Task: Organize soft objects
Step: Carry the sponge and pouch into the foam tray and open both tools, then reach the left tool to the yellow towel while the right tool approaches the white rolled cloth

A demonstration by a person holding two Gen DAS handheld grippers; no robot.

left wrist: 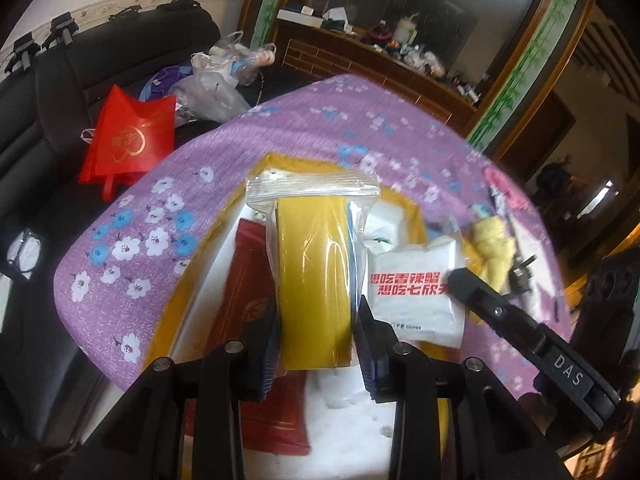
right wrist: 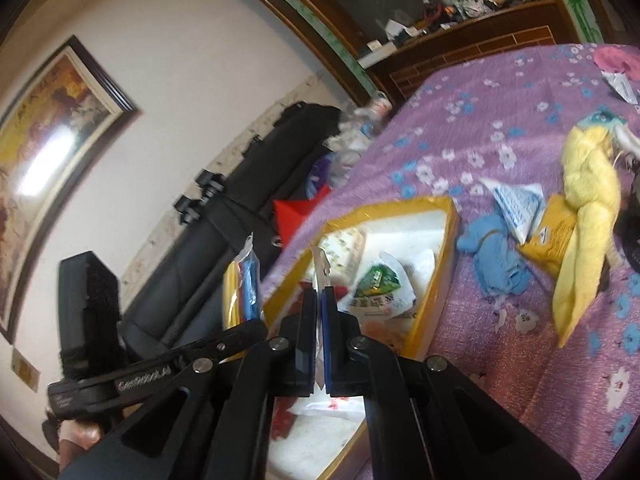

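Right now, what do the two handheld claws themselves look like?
Both are matte black linkage frames with round silver pivot pins. The left claw has blue ridged pads on its fingers; the right claw has one blue pad. The right claw's arm carries white "DAS" lettering, seen from the left wrist. No sleeves or cables show.

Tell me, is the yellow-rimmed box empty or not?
Not empty. The yellow-rimmed box holds a green-printed packet and a red packet.

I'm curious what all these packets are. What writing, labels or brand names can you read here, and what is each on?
"想吃香辣蟹" over "想吃七欣天", red print, with small "Gloves" below: white packet.
"DAS": label on the right gripper.
Gold emblem on the red bag: unreadable.
Lettering on the left gripper and on the green and white packet: blurred.
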